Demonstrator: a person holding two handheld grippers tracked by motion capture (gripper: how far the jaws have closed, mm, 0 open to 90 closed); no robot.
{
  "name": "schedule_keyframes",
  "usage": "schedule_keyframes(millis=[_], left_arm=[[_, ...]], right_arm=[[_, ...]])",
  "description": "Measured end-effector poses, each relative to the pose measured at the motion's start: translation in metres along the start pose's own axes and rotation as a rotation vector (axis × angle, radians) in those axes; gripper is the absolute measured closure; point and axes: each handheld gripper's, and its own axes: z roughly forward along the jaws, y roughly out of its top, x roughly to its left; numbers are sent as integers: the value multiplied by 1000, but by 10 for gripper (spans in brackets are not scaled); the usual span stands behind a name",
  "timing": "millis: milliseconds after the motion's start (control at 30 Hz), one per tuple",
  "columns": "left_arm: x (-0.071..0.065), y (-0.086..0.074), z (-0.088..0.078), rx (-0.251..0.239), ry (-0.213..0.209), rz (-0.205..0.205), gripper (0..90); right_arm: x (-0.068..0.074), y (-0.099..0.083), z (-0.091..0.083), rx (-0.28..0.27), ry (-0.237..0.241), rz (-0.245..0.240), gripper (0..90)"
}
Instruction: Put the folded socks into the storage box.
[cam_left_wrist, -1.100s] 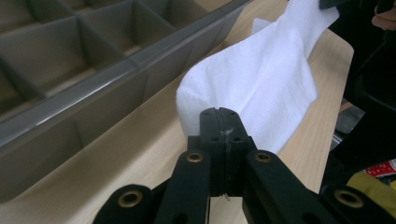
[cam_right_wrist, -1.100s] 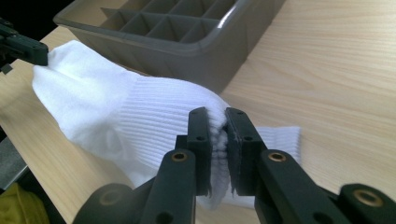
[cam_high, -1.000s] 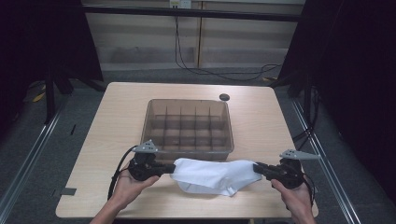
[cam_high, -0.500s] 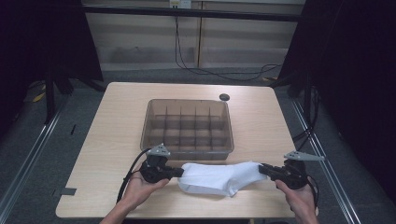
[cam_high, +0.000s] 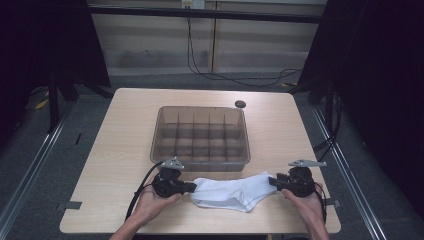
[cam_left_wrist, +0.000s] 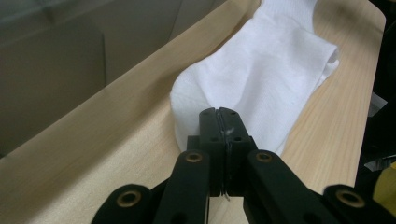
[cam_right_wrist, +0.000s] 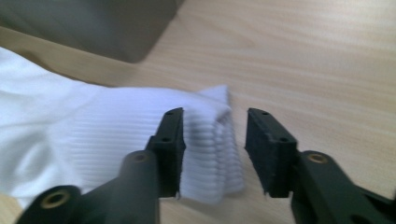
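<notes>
Just in front of the divided tray (cam_high: 200, 137), a white sock (cam_high: 232, 190) lies on the bench (cam_high: 110, 150). Left gripper (cam_left_wrist: 218, 122) jaws pinch its edge, hiding the fabric caught there. Right gripper (cam_right_wrist: 214, 140) jaws have just been opening, the ribbed cuff loose between them.

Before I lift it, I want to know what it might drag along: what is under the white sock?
The white sock lies flat on the wooden table, just in front of the divided bin. Bare wood shows all around it; whatever sits directly beneath the fabric is covered.
</notes>
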Motion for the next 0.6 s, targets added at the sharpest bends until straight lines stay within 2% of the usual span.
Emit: schedule_keyframes(millis=[100, 167, 267, 333, 467, 600], left_arm=[[0, -1, 1, 6, -3, 0, 881], [1, -1, 0, 5, 0, -2, 884], [2, -1, 0, 1, 4, -6, 887], [3, -1, -1, -2, 8, -9, 888], [3, -1, -2, -6, 13, -13, 888], [4, -1, -2, -7, 15, -15, 889]], right_arm=[[16, 4, -6, -34, 42, -37, 562], [30, 3, -5, -34, 124, -77, 611], [47, 1, -4, -23, 213, -119, 640], [58, -3, -1, -3, 256, -149, 631], [72, -10, 4, 19, 299, -190, 574], [78, -16, 14, 52, 327, -207, 552]])
